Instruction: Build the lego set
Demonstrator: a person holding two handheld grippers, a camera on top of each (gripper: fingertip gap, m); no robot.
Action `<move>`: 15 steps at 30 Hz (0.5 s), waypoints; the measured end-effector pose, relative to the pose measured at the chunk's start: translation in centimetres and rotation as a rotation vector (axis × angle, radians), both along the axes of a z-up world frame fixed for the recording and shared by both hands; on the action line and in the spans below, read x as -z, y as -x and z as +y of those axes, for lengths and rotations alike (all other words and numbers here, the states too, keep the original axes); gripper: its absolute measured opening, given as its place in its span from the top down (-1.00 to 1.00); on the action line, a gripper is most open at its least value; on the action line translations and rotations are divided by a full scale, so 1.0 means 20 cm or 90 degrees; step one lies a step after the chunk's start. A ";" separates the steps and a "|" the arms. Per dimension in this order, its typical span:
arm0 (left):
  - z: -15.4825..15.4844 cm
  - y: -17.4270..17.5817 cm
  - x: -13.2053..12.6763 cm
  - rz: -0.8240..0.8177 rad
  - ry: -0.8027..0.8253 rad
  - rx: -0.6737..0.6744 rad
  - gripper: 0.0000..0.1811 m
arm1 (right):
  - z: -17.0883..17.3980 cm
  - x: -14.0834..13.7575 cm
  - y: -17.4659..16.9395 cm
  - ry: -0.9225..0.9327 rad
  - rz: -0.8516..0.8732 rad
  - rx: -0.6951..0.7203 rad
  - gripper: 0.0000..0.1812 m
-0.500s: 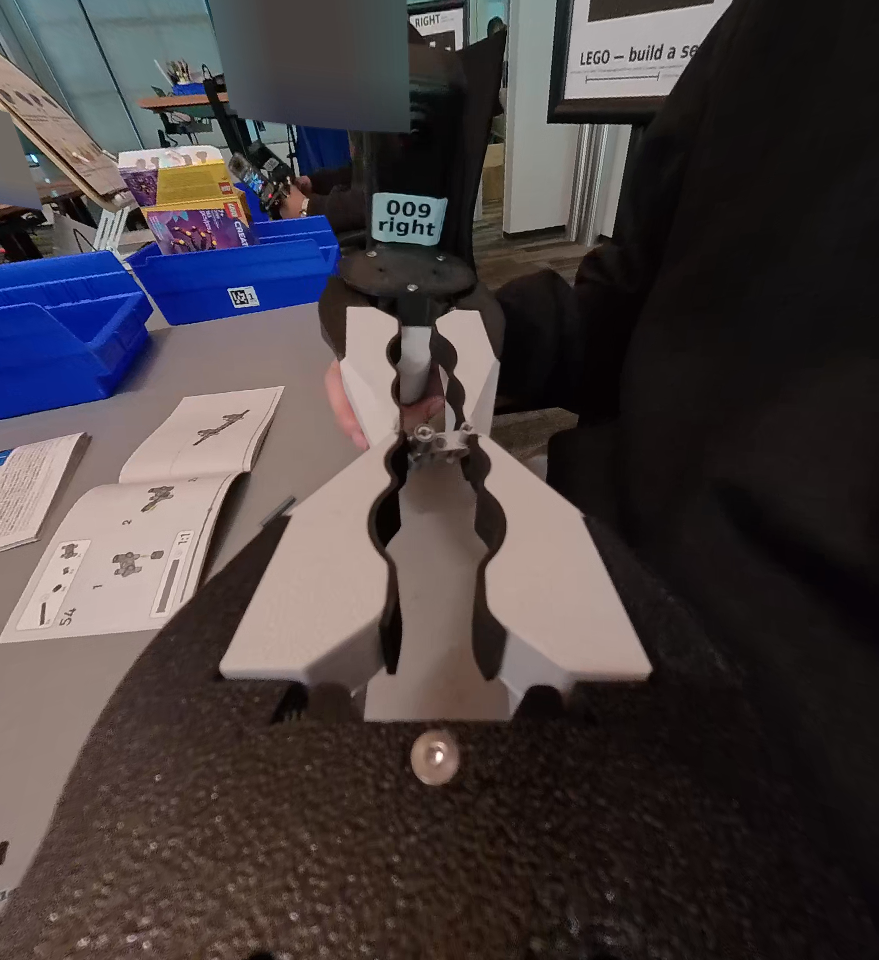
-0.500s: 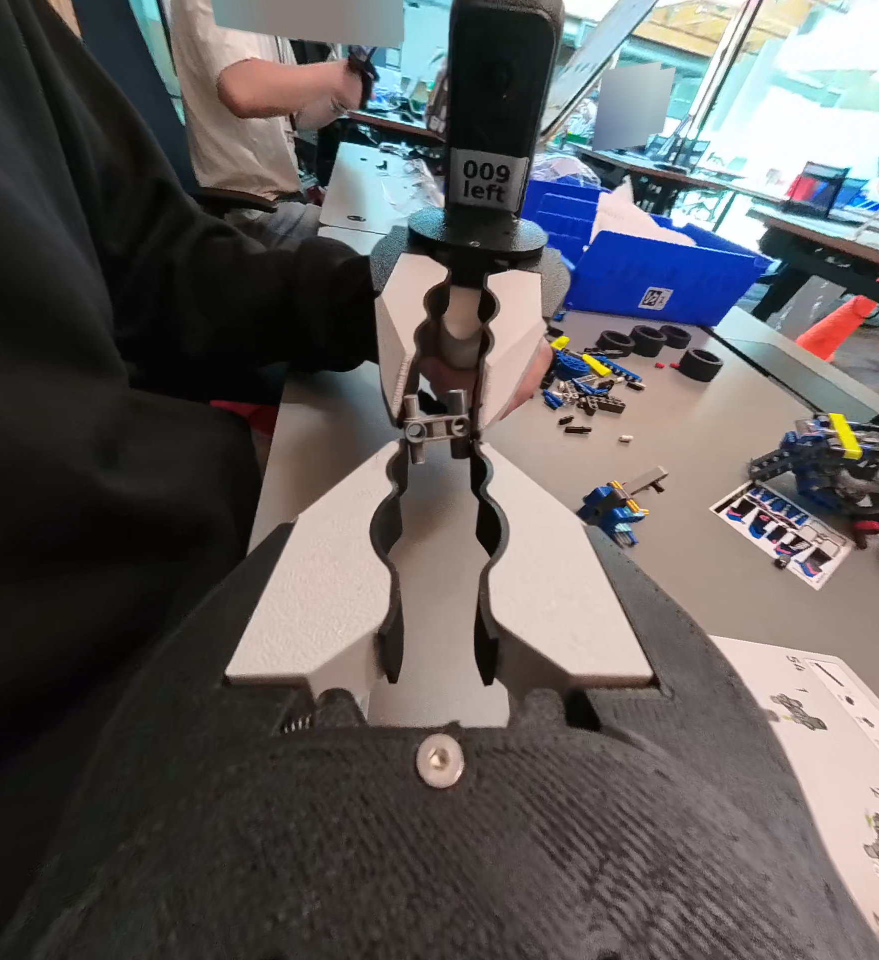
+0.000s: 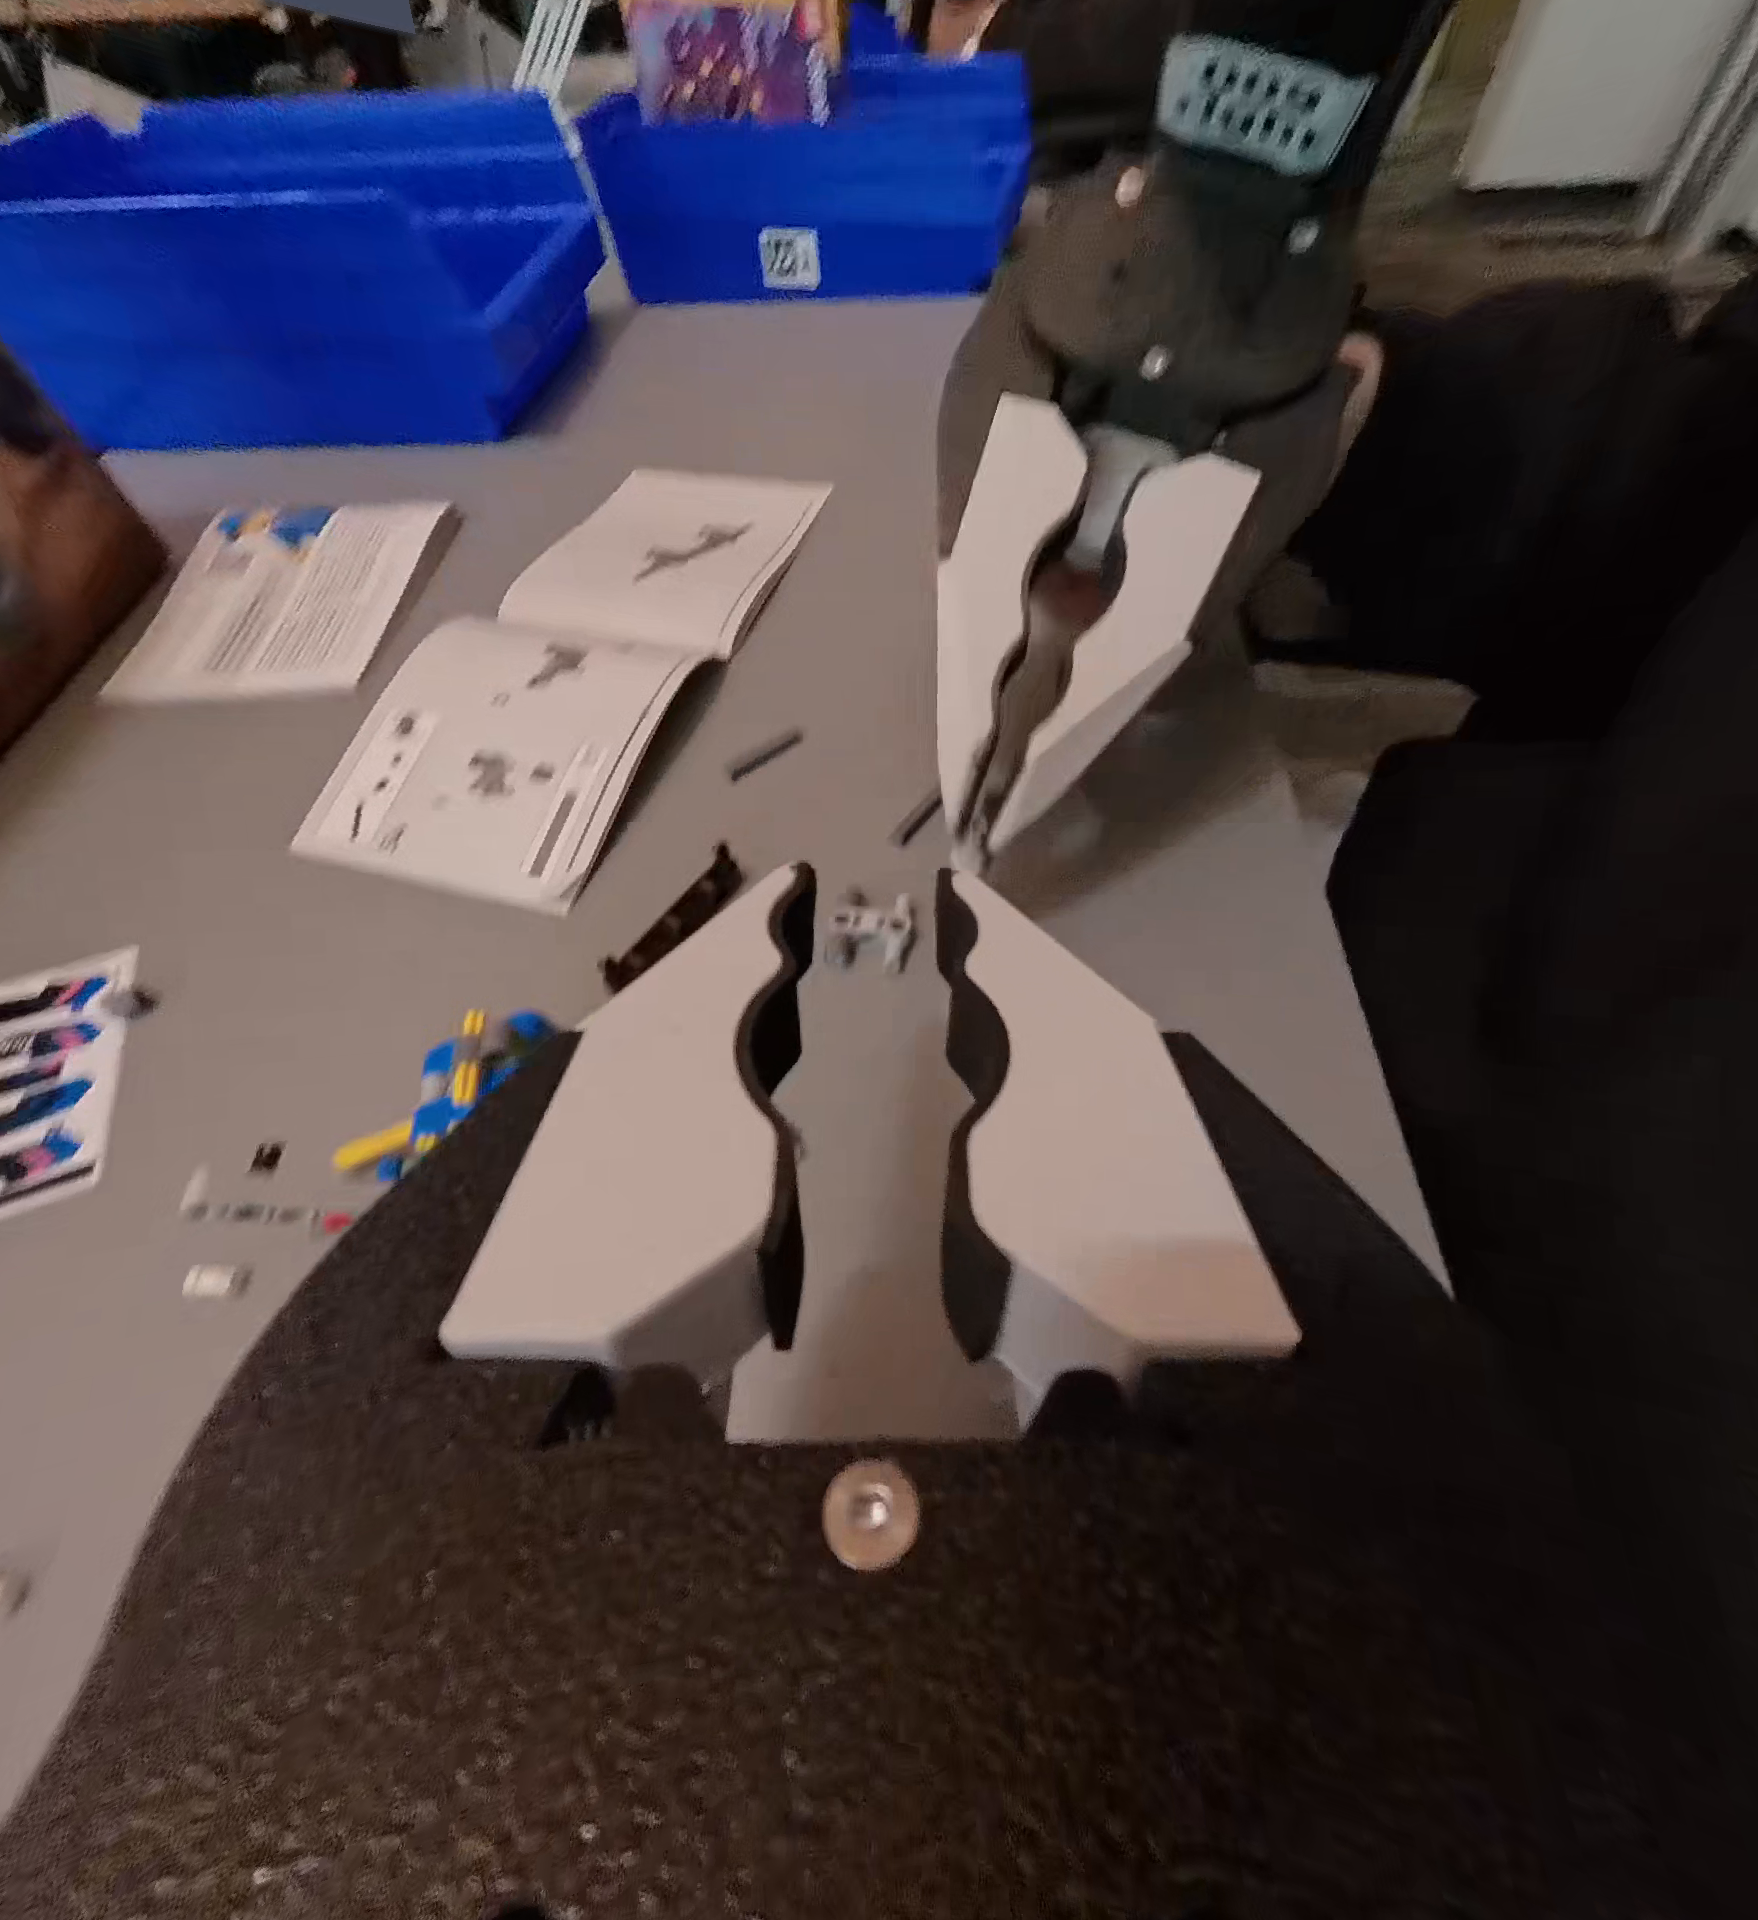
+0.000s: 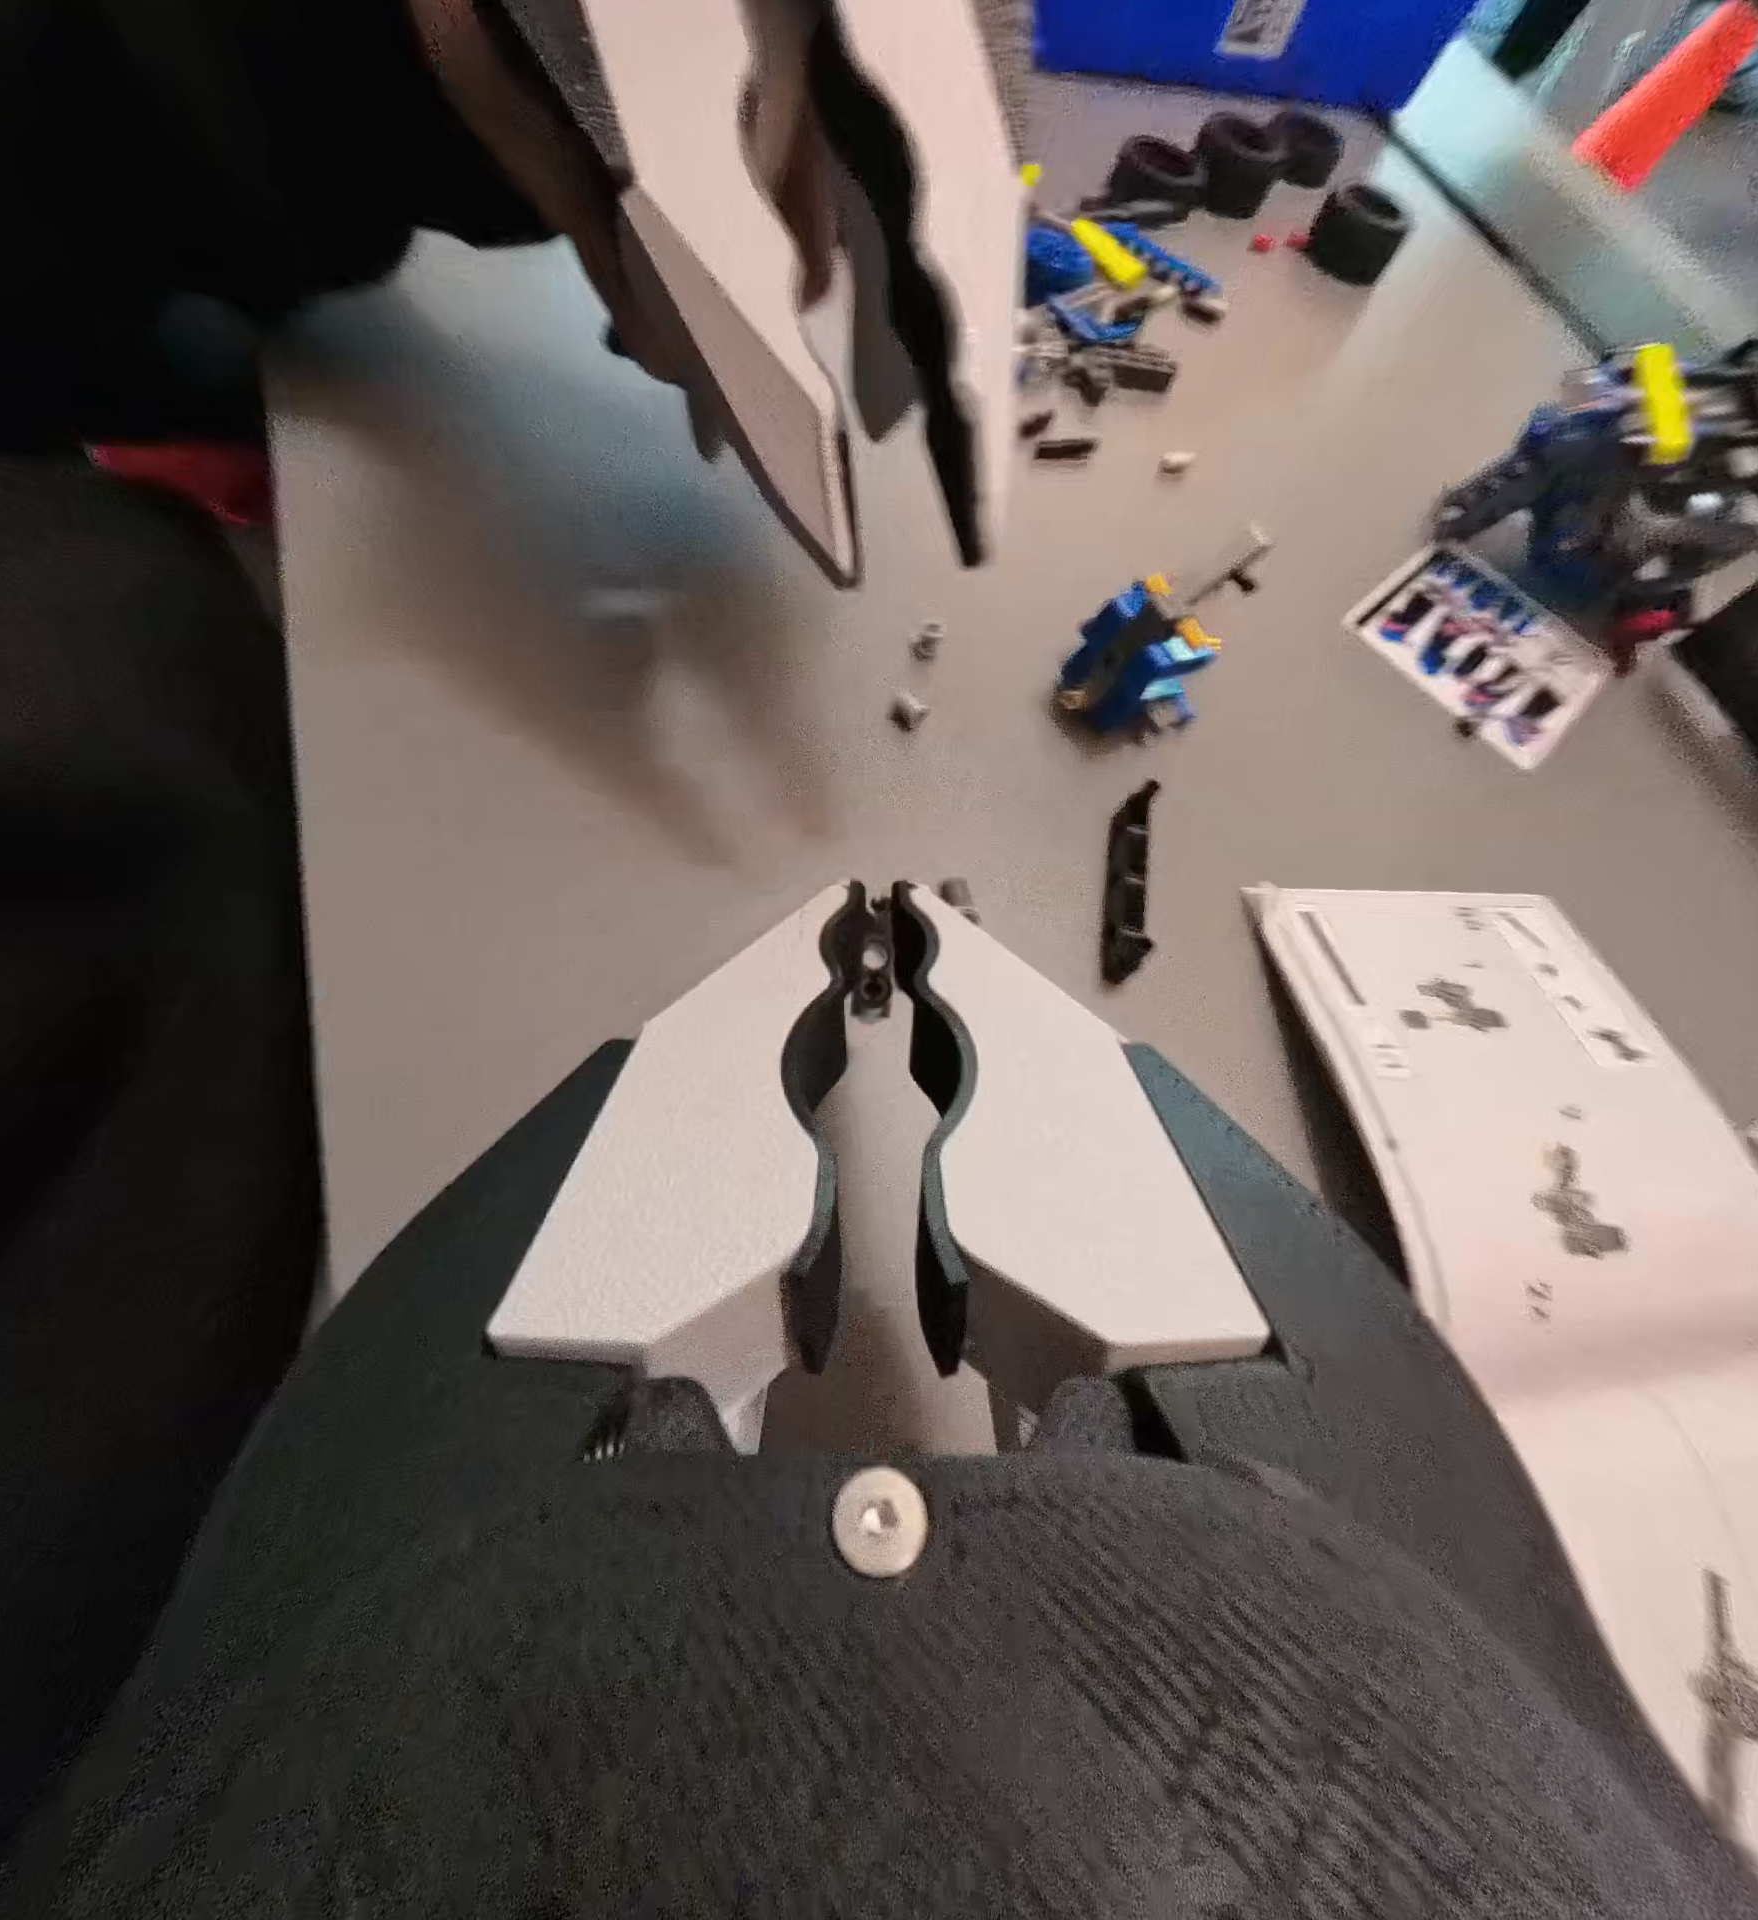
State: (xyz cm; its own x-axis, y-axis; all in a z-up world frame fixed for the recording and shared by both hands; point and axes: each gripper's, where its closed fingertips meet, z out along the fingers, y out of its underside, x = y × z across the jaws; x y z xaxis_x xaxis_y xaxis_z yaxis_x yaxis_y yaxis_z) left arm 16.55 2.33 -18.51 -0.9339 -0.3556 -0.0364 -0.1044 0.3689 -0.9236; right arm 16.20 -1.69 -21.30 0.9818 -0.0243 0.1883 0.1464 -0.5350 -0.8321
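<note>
Left hand-held gripper [image 3: 873, 894] parted, empty, grey piece [image 3: 871, 928] between tips; right hand-held gripper [image 4: 876, 896] pinching small black piece [image 4: 872, 971], blurry, maybe pin.

Matt grey table [image 3: 231, 1039], paper booklet [image 3: 542, 748], glossy blue plastic bins [image 3: 262, 312]
</note>
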 end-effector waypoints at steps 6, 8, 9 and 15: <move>0.00 0.06 0.12 0.103 -0.049 -0.015 0.81 | 0.07 -0.07 0.03 -0.057 -0.215 -0.055 0.98; -0.03 0.08 0.10 0.152 -0.005 -0.018 0.76 | 0.09 -0.13 0.04 -0.082 -0.353 -0.047 0.98; -0.04 0.08 0.07 0.175 0.045 -0.012 0.76 | 0.10 -0.16 0.04 -0.093 -0.400 -0.046 0.97; -0.02 0.11 -0.14 0.383 0.308 0.076 0.77 | 0.12 -0.35 0.17 -0.175 -0.624 -0.079 0.98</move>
